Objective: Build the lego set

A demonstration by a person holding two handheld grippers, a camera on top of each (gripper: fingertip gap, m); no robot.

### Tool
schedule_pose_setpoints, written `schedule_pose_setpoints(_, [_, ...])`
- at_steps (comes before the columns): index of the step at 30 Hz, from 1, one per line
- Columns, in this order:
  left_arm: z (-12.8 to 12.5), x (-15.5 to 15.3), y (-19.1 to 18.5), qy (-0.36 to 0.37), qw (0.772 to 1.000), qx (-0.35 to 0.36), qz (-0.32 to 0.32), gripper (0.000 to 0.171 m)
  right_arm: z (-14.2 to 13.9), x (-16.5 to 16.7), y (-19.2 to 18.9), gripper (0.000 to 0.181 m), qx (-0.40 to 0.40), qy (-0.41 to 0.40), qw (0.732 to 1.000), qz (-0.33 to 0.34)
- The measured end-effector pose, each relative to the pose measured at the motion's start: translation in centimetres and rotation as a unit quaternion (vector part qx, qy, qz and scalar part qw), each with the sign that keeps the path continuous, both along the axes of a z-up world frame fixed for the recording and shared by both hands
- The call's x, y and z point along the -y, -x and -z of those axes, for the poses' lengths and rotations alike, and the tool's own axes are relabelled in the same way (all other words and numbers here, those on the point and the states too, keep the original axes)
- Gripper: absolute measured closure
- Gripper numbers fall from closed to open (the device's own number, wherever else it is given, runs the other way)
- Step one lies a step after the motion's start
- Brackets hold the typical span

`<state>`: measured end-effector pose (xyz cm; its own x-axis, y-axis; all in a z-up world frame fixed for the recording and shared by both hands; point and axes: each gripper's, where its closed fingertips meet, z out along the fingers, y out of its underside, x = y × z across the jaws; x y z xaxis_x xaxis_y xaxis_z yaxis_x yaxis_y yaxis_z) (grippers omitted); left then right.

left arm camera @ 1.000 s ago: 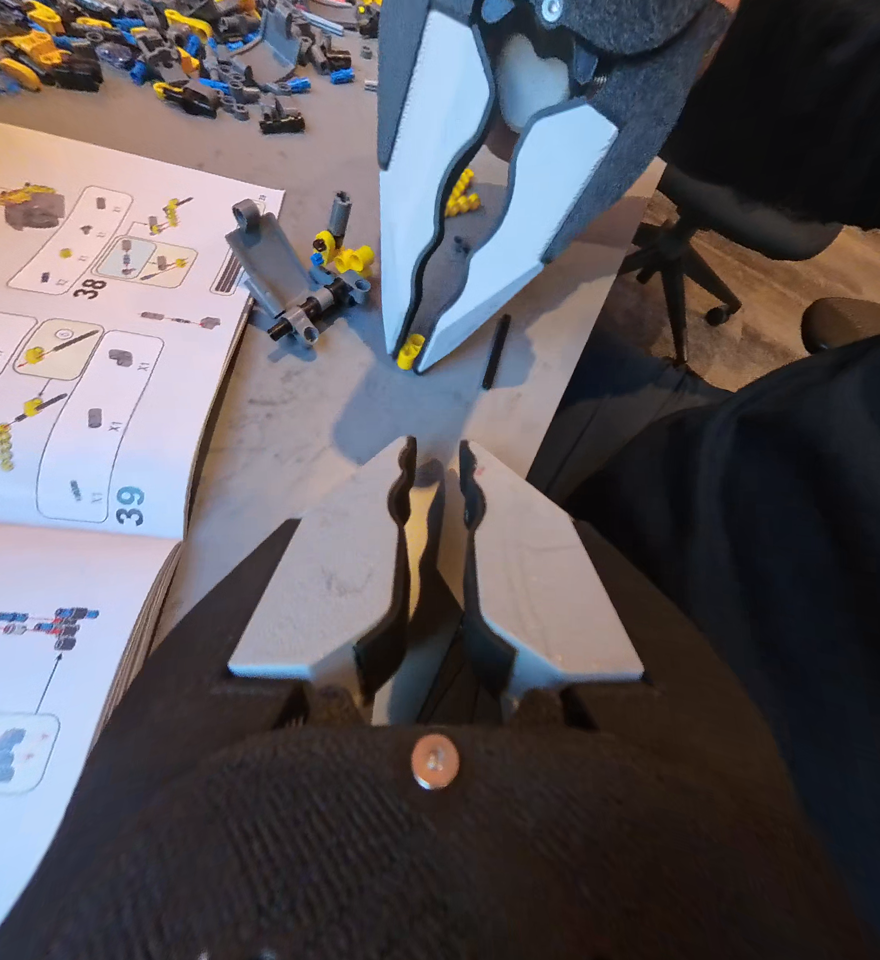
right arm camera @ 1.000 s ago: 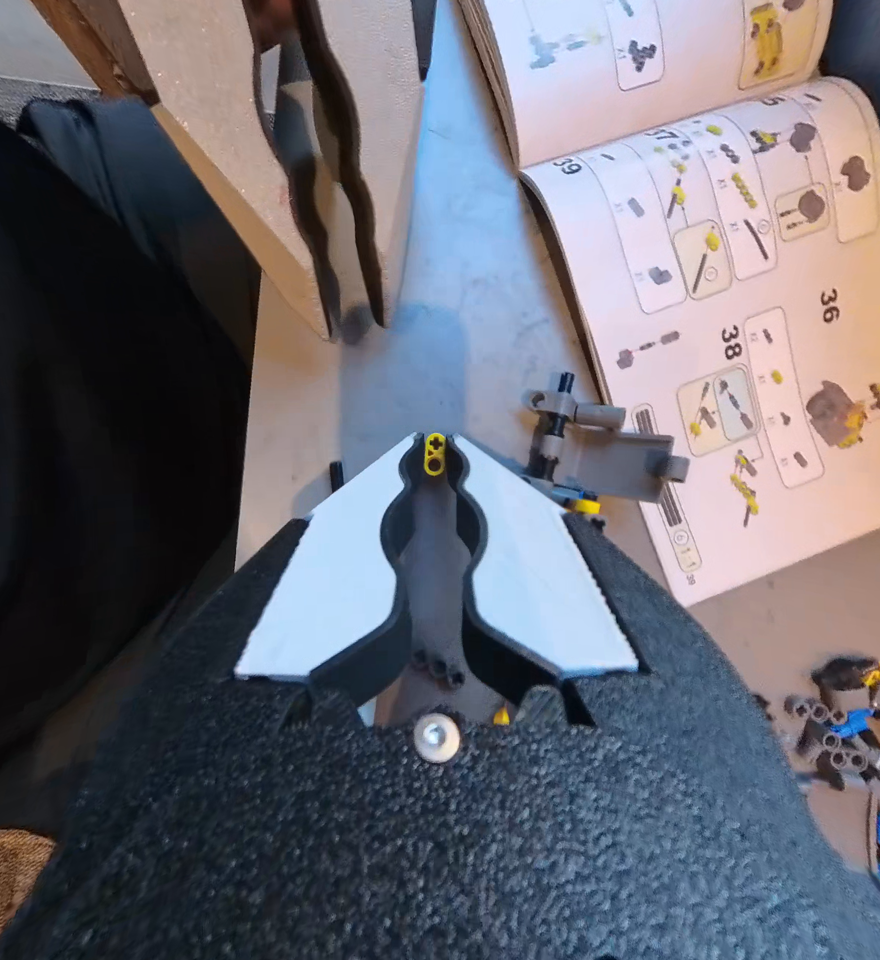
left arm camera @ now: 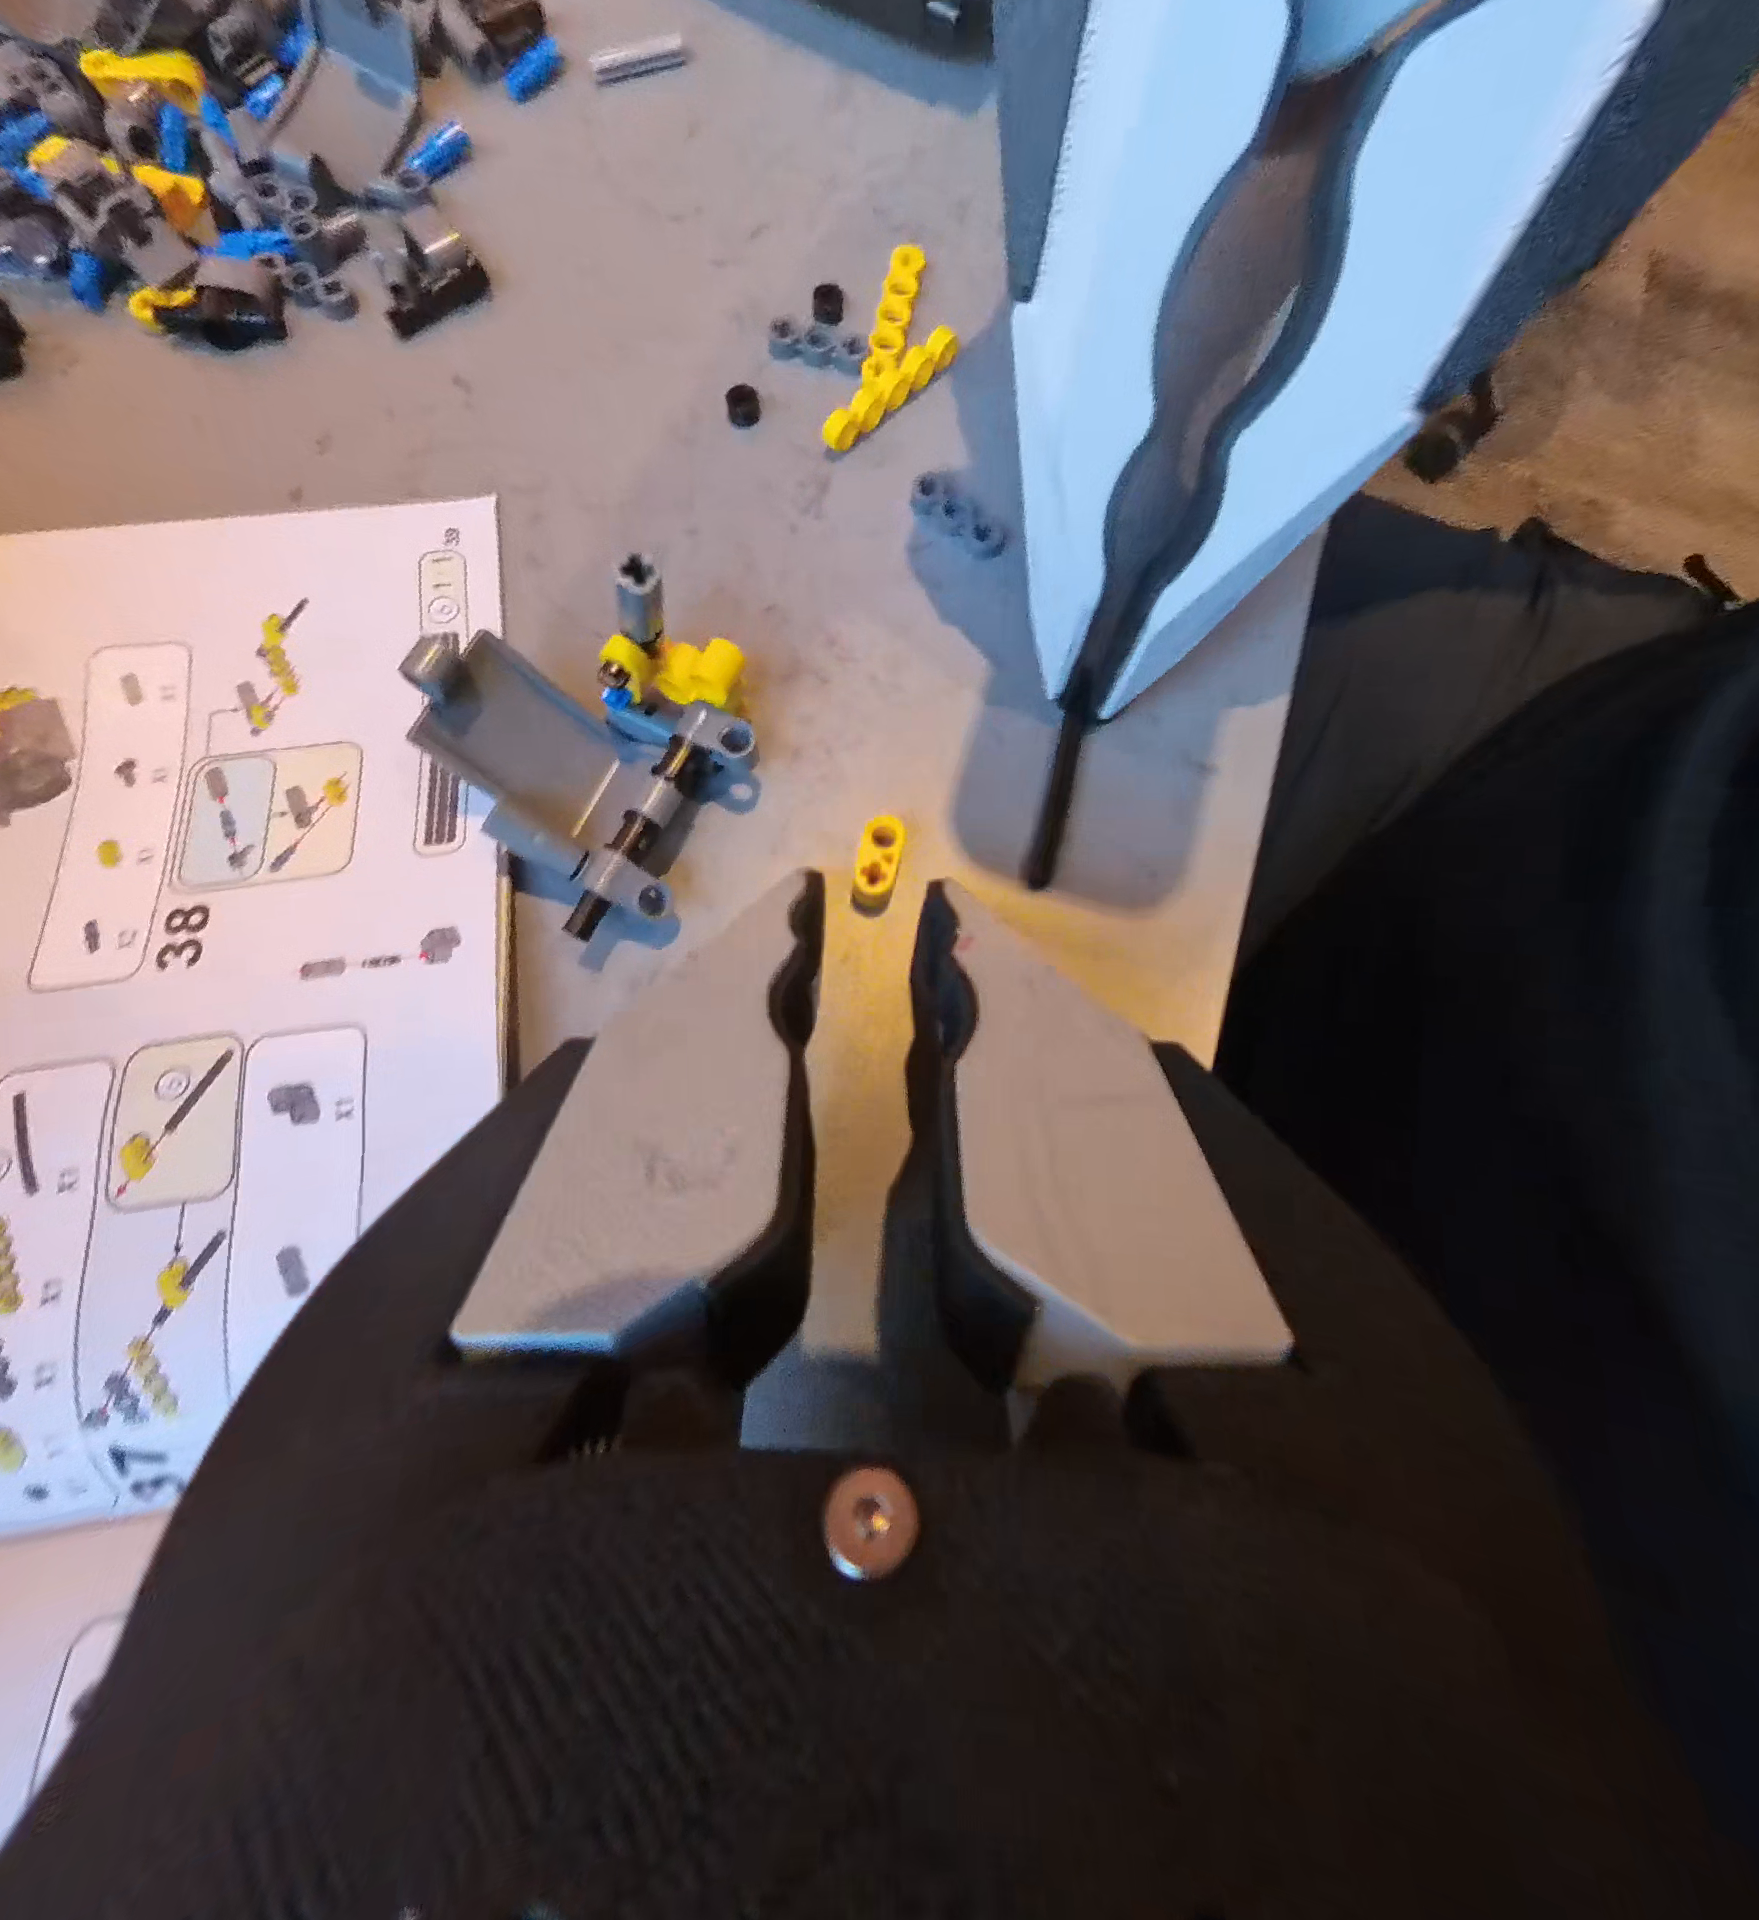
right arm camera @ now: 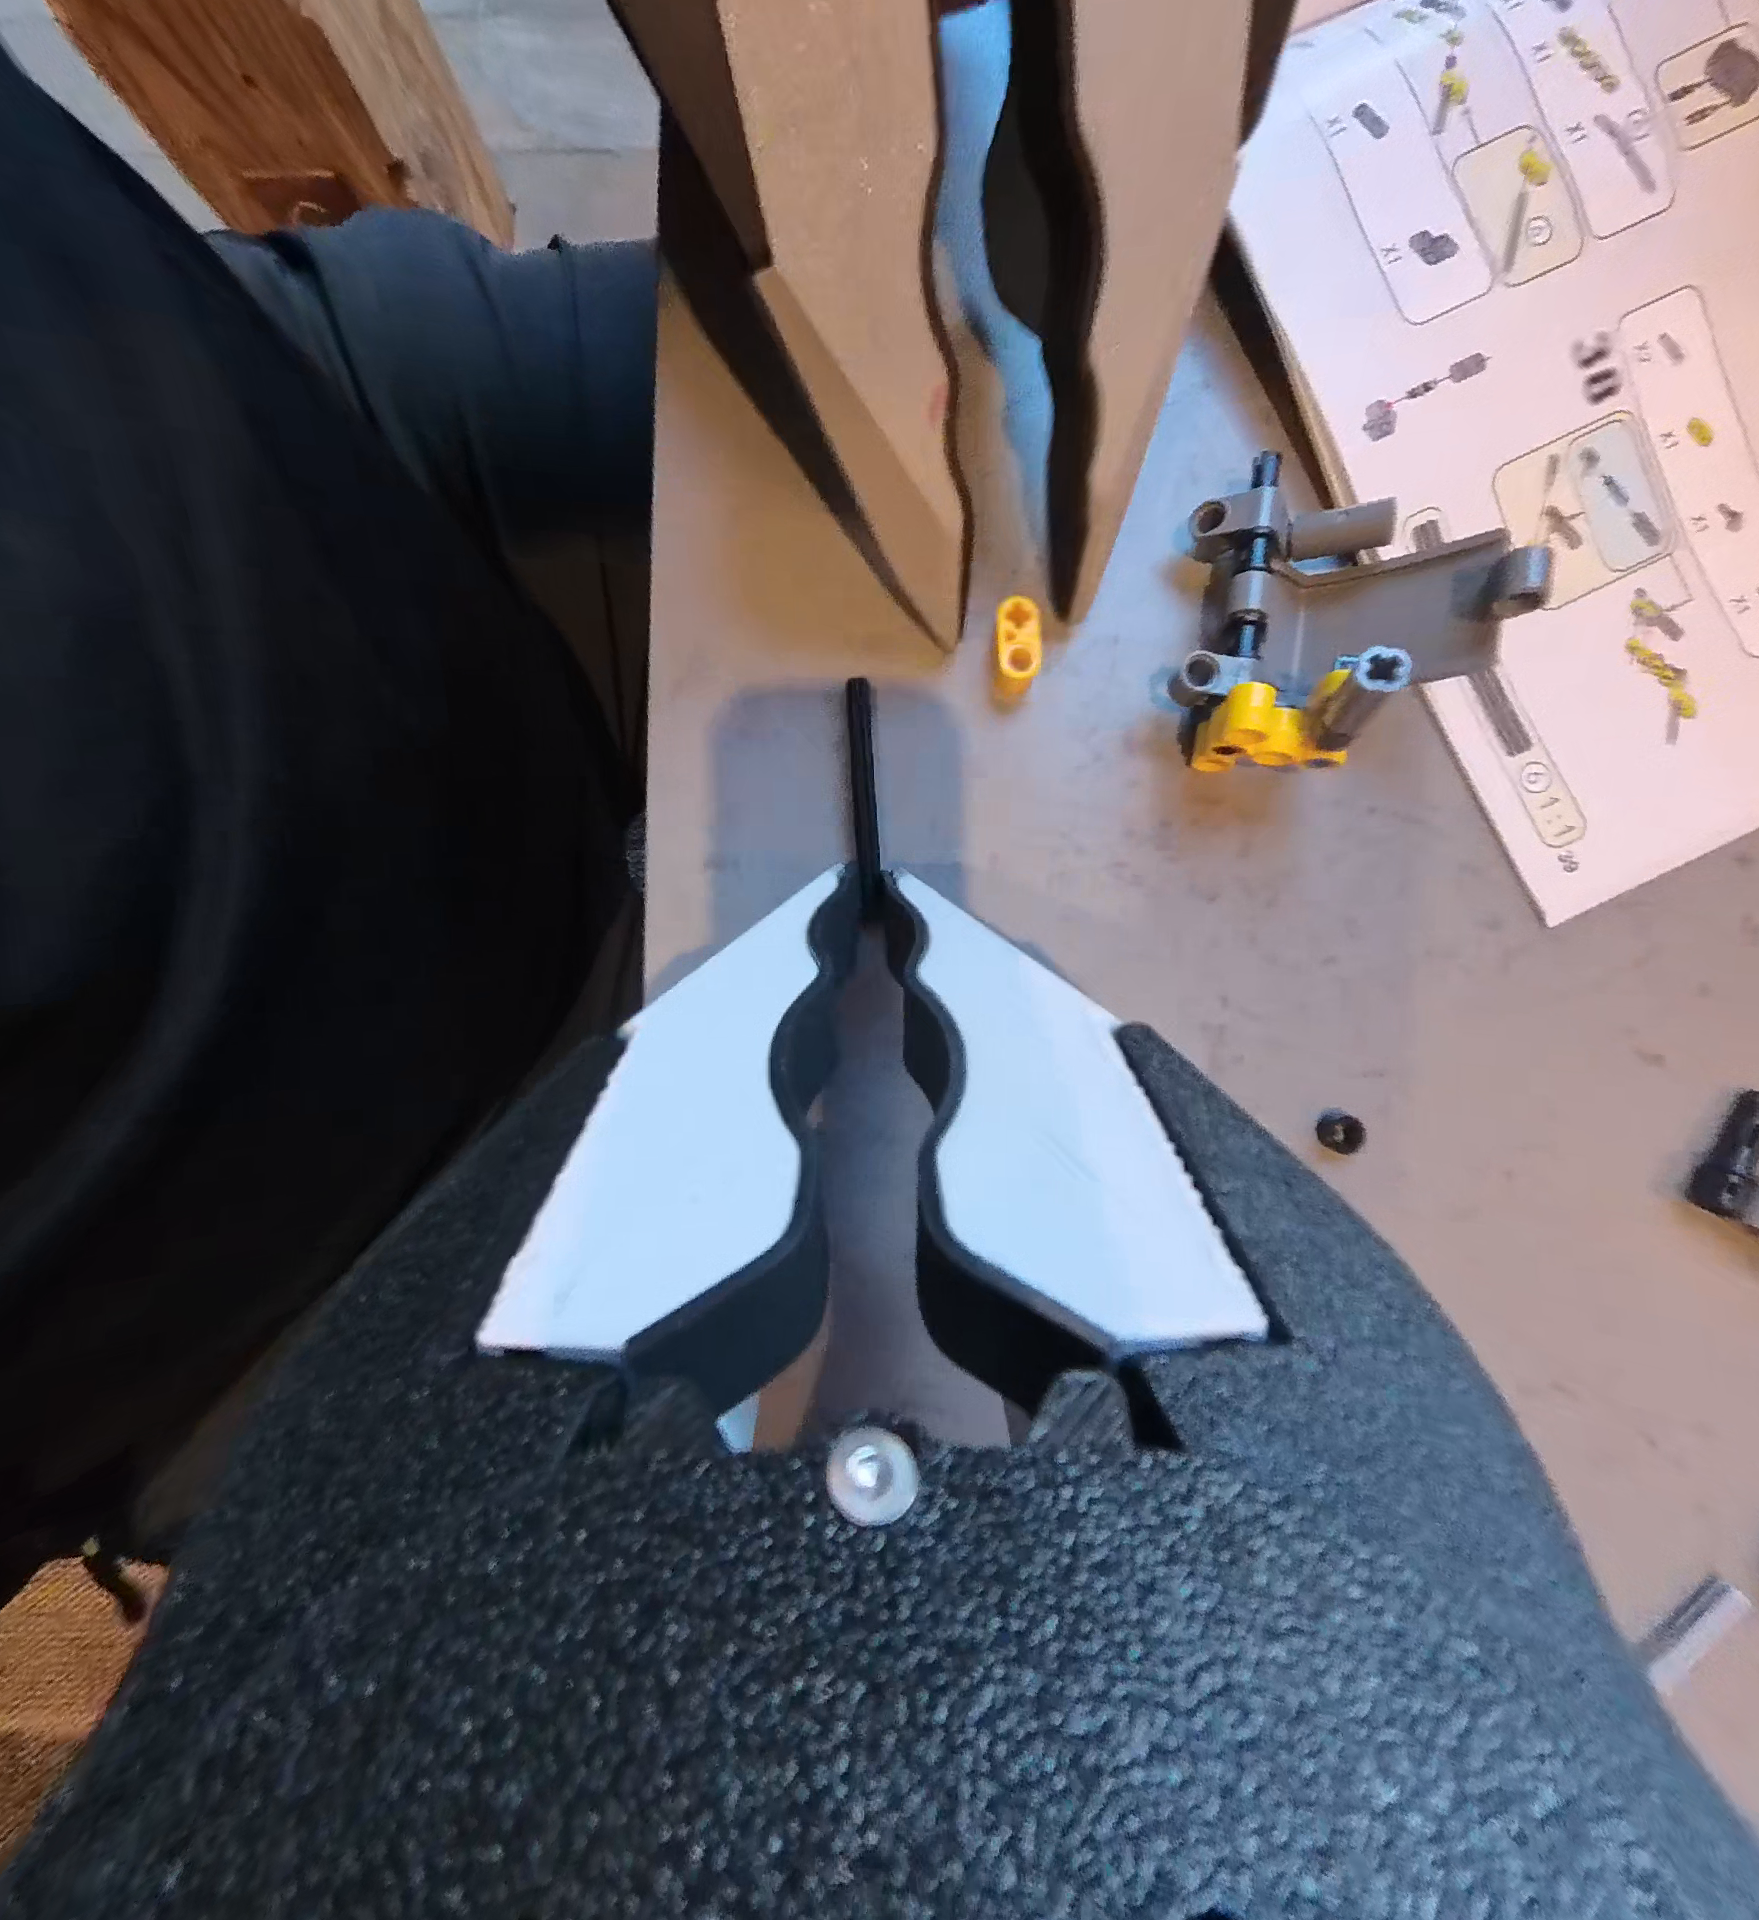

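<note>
My right gripper (right arm camera: 867,883) has a rough, pebbled black plastic body and smooth matt white fingers; its fastener is shiny metal. The black axle (right arm camera: 862,790) and yellow connector (right arm camera: 1018,634) look like glossy plastic. The instruction booklet (left arm camera: 210,935) is smooth paper on a matt grey table (left arm camera: 594,416).
</note>
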<state>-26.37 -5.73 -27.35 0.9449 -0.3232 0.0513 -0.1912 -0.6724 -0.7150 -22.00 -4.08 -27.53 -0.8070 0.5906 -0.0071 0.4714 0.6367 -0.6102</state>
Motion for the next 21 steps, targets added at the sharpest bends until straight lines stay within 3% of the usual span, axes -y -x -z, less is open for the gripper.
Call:
schedule_pose_setpoints(4, [0.0,-0.4,-0.2,0.007,1.000,0.010,0.007,0.159,-0.9,-0.4,0.4,0.178,-0.020,0.010,1.000,0.015])
schedule_pose_setpoints(7, [-0.1,0.1,0.0,0.012,1.000,0.002,0.000,0.151,-2.0,-0.8,0.5,0.178,-0.032,0.017,0.999,0.023])
schedule_pose_setpoints(12, [-2.7,0.4,-1.4,-0.036,0.999,-0.005,0.020,0.151,-2.7,-1.2,0.8,0.178,-0.039,0.011,0.999,0.027])
schedule_pose_setpoints(21, [-2.1,-0.5,-2.3,-0.052,0.987,-0.135,0.066,0.168,-3.3,-0.3,1.1,0.178,-0.020,0.035,0.999,0.029])
